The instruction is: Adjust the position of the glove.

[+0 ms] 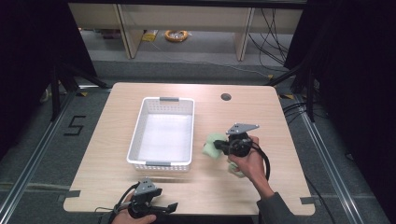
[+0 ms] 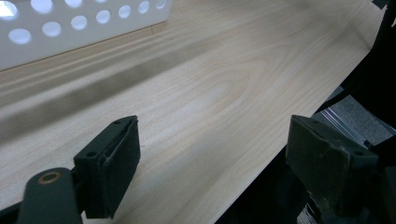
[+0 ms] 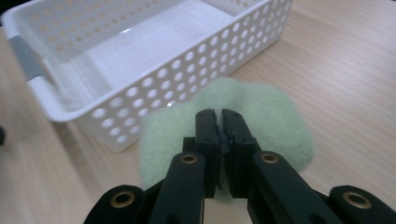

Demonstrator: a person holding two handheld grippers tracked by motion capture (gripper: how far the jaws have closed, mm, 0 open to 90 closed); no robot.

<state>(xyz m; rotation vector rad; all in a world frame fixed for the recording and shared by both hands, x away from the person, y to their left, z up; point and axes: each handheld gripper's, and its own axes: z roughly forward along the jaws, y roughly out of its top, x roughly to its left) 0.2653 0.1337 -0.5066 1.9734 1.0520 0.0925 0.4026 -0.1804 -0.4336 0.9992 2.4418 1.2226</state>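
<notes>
The right tongs [image 3: 219,140] are clenched on a pale green fuzzy cloth [image 3: 261,116], a soft pad whose edge is pinched between the black jaws so that it spreads out beyond the tips. In the high view the right tongs [image 1: 223,146] hold the cloth [image 1: 212,144] clear of the counter [image 1: 261,112], just to the 3 o'clock side of the white perforated basket [image 1: 136,135]. The relation that matters: from the cloth, the basket lies at 9 o'clock, its near wall just beside the cloth, so the likely move is a short carry over that wall and a release inside. The basket's long axis runs from 6 to 12 o'clock, and it looks empty, its pale floor bare. A second bit of green [image 1: 236,170] shows under the right hand; I cannot tell whether it is the same cloth. The left tongs [image 1: 161,208] rest released at the counter's 6 o'clock edge, jaws wide apart with nothing between them, well apart from the cloth; the right hand is much the nearer.
</notes>
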